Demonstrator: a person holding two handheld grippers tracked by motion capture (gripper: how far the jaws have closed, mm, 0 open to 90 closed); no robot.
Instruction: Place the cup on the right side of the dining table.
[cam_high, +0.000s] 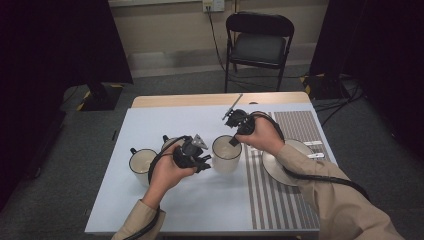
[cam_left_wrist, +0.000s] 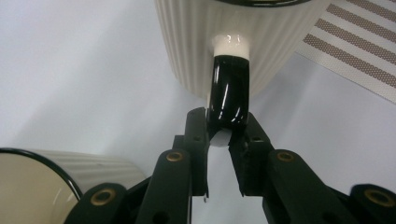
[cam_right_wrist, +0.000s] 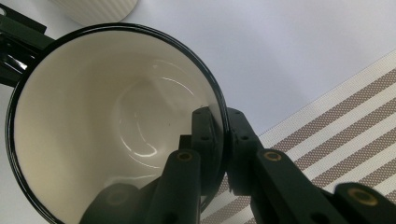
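Both grippers are on one cream ribbed mug (cam_high: 226, 154), which stands on the pale table cover (cam_high: 150, 120) just beside the striped mat (cam_high: 280, 200).

Left gripper (cam_high: 206, 161): jaws closed on the mug's black handle (cam_left_wrist: 229, 95). In the left gripper view the handle's lower curve sits pinched between the two pads, the mug wall directly ahead of the jaws. A second mug (cam_left_wrist: 56, 172) lies close to the left jaw, at its lower side in that view.

Right gripper (cam_high: 233, 142): jaws closed on the mug's black rim (cam_right_wrist: 223, 122). In the right gripper view one jaw is inside the mug against the cream inner wall and the other is outside, the wall clamped between them. The mug is empty inside.

High view: the left hand (cam_high: 167, 172) comes to the mug from its left, the right hand (cam_high: 262, 135) from behind and to the right. A third mug (cam_high: 142, 163) stands left of the left hand; a plate (cam_high: 295, 150) lies on the mat beneath the right forearm.
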